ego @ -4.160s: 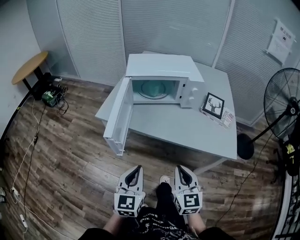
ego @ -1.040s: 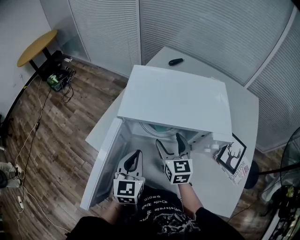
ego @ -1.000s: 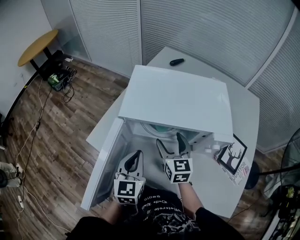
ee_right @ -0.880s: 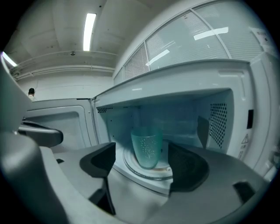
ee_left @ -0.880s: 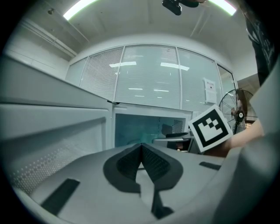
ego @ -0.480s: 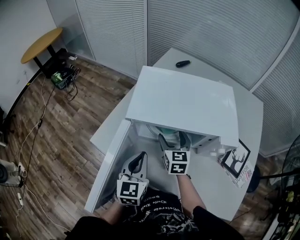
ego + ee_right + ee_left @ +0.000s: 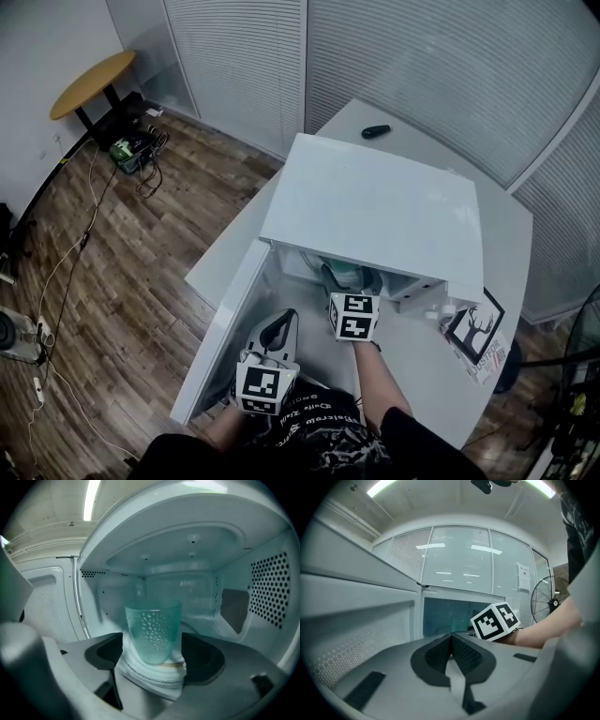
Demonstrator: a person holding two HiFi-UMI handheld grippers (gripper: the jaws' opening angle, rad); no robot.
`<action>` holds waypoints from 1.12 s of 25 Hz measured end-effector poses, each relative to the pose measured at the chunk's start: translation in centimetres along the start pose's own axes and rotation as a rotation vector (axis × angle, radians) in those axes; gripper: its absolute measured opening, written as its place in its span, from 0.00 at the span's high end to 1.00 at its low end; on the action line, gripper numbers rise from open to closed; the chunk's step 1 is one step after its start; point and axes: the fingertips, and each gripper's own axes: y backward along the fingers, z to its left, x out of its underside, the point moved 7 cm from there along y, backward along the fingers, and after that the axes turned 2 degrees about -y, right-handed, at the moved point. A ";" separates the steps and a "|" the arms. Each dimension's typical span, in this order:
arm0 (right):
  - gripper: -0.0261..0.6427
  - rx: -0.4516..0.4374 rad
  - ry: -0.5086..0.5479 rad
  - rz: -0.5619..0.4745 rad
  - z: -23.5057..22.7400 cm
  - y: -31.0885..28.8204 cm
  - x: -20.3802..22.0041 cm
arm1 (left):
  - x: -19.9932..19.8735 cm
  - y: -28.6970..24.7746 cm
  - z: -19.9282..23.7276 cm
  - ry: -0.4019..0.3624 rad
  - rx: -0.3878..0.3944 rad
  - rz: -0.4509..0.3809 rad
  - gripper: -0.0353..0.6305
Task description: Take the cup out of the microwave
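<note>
Cool, even indoor light, with heavy fisheye bending in every view

A long ceiling strip lamp glares above the left gripper, whose grey body and dark pads blur close to the lens. Just ahead of the right gripper, the translucent green dimpled glass cup looks fairly sharp, palely lit inside the white microwave cavity. Both gripper views darken to black at the corners, and the shadows are soft.

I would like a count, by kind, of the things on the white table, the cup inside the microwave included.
Microwave: 1
Cup: 1
Framed deer picture: 1
Booklet: 1
Small black object: 1
Total: 5
</note>
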 end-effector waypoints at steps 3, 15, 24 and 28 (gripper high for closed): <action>0.40 0.006 -0.004 0.000 0.0 -0.5 -0.1 | 0.3 0.2 -0.1 0.002 0.006 0.010 0.94; 0.40 0.069 0.011 0.004 0.0 -2.0 -0.7 | 0.5 0.1 -0.2 -0.026 0.035 0.030 0.94; 0.41 0.061 0.030 0.033 -0.1 -2.7 -0.7 | 0.7 0.2 -0.2 -0.032 0.047 0.033 0.94; 0.41 0.047 0.038 0.039 -0.2 -2.6 -0.7 | 0.8 0.2 0.0 -0.021 0.038 0.035 0.94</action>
